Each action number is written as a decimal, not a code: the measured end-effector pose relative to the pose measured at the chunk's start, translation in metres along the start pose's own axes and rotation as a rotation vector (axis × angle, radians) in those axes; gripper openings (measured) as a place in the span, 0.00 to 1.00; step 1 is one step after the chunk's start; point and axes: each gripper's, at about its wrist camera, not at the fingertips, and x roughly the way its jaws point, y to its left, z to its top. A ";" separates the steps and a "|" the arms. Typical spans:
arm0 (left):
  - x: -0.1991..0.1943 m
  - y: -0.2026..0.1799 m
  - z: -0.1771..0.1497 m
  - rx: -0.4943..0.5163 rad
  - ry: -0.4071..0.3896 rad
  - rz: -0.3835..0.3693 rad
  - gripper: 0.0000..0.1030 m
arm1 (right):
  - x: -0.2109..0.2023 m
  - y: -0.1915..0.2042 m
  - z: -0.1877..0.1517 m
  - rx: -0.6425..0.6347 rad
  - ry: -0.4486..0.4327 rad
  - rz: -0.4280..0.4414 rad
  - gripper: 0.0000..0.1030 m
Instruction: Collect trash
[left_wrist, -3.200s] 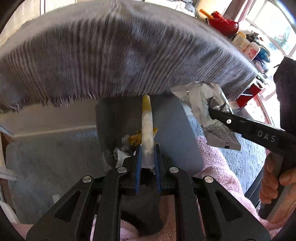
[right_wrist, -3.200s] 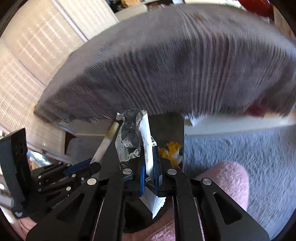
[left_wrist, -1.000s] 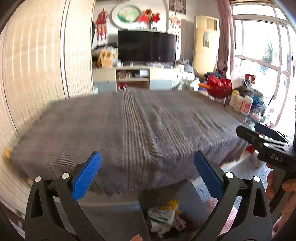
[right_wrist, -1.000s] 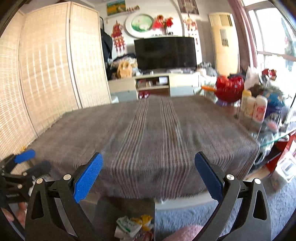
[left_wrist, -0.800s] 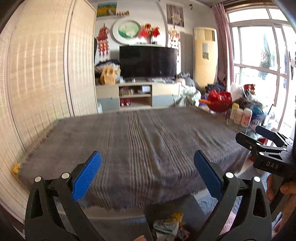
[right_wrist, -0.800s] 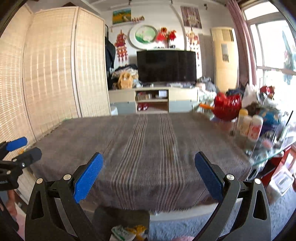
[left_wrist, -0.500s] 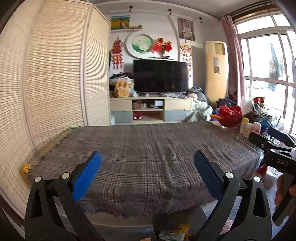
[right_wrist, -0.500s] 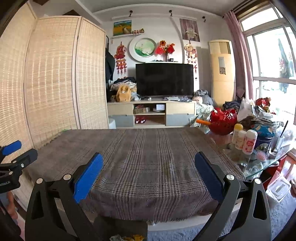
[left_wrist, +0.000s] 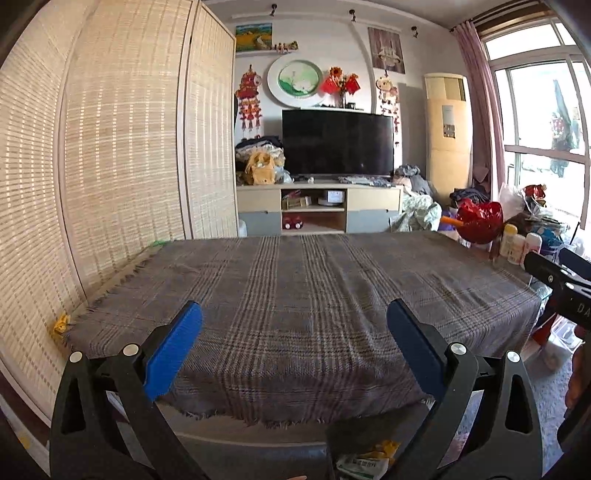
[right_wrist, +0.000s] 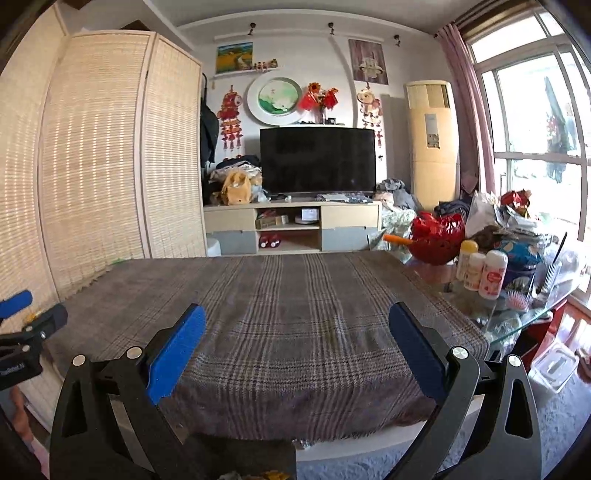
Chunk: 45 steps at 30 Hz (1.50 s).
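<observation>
Both the left gripper (left_wrist: 294, 341) and right gripper (right_wrist: 297, 343) are held wide apart, empty; wrappers (left_wrist: 364, 461) lie binned, and the plaid-covered table (left_wrist: 303, 295) seems cleared.

A low table (left_wrist: 295, 295) fills the middle of both views, covered by a grey-brown plaid cloth (right_wrist: 295, 325) with lighter stripes running away from the cameras. The cloth's fringed near edge hangs over the table's front. Nothing sits on the cloth itself. To the right of the cloth, bare glass tabletop (right_wrist: 517, 317) shows, crowded with a red bowl (right_wrist: 437, 236), small white bottles (right_wrist: 491, 273), a pink hairbrush (right_wrist: 515, 295) and bags further right. Left of the cloth, a small yellow scrap (left_wrist: 61, 325) lies at its corner against the woven screen. Below the cloth's near edge, on grey carpet (right_wrist: 554, 417), a dark bin (left_wrist: 362, 443) holds crumpled wrappers (left_wrist: 364, 459).
</observation>
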 end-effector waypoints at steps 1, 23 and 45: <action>0.002 0.000 -0.001 0.001 0.004 -0.004 0.92 | 0.000 0.000 -0.002 0.002 0.000 -0.003 0.97; 0.003 -0.009 -0.012 0.054 -0.001 -0.030 0.92 | -0.002 0.004 -0.012 0.021 -0.009 0.005 0.97; 0.006 -0.006 -0.014 0.042 0.004 -0.029 0.92 | -0.003 0.000 -0.012 0.035 -0.008 0.010 0.97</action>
